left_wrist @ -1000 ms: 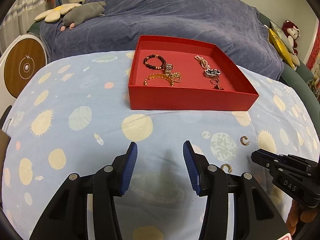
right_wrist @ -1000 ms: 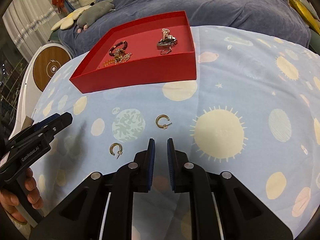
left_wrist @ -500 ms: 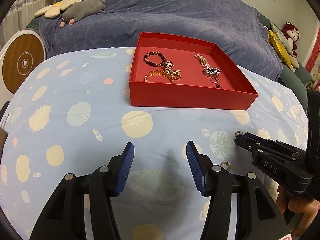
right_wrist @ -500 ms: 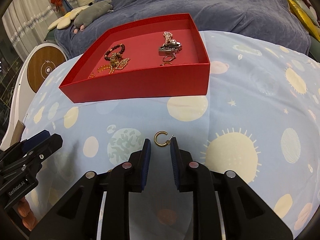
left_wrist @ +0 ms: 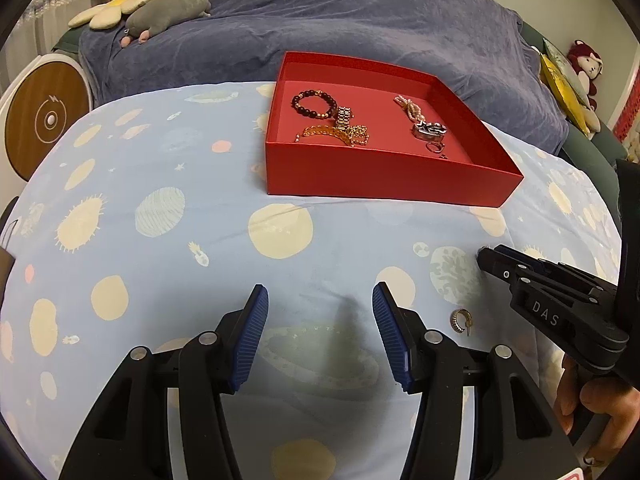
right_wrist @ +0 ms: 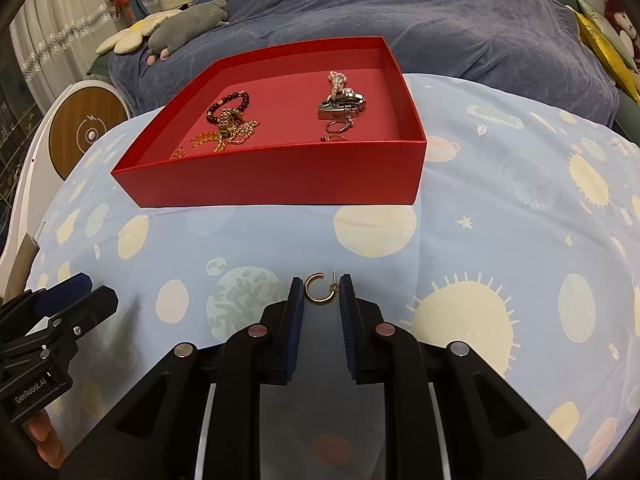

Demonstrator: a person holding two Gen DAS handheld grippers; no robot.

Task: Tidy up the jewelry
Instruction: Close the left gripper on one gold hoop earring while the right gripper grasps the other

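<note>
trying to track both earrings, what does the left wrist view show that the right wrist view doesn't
Only the left wrist view shows the second hoop earring, loose on the cloth right of the open left claw.

Only the right wrist view shows the other earring, lying between the open right claw's fingers, not yet gripped.

Both show the red box holding bracelets and a keychain.
</note>
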